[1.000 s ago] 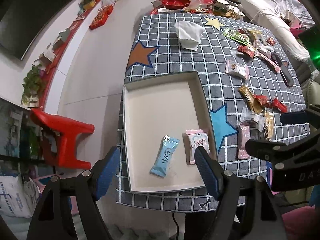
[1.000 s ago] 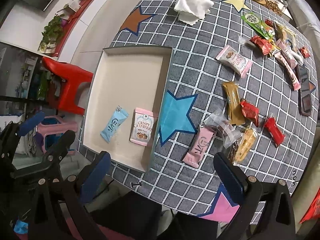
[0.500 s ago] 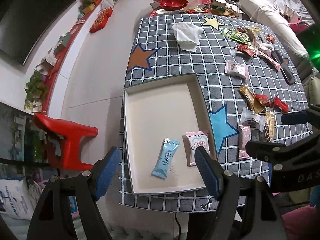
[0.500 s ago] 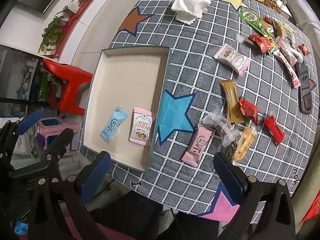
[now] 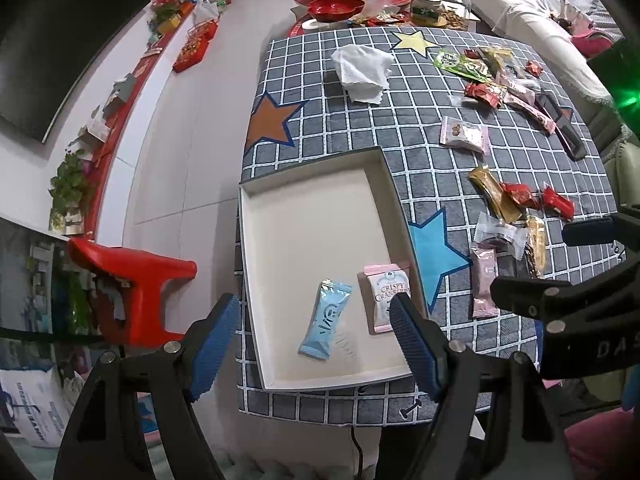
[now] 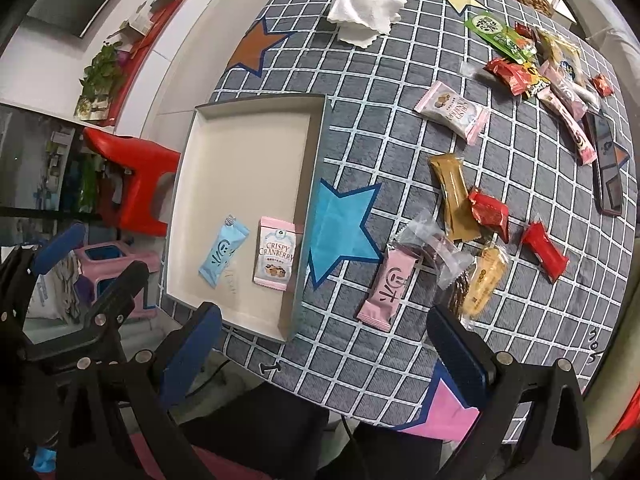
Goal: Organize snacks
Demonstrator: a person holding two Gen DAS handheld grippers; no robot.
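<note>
pink packet (image 6: 275, 254) reads "crispy cranberry".

**Two snacks boxed, the rest loose**

The shallow cream tray (image 6: 244, 152) lies ahead of the left tongs (image 5: 312, 344), holding a blue packet (image 6: 223, 251) and a pink "Crispy Cranberry" pouch (image 6: 276, 254) side by side, flat. Ahead of the right tongs (image 6: 324, 350), a pink bar (image 6: 387, 285) lies flat beside clear-wrapped, gold and red snacks (image 6: 490, 212), apparently overlapping.

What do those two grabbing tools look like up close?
Both tongs are black frames with silver bolt heads. The left tongs and the right tongs each end in two fingers with blue ribbed pads. White letters "DAS" mark the right one's body. No cables or sleeves are visible.
</note>
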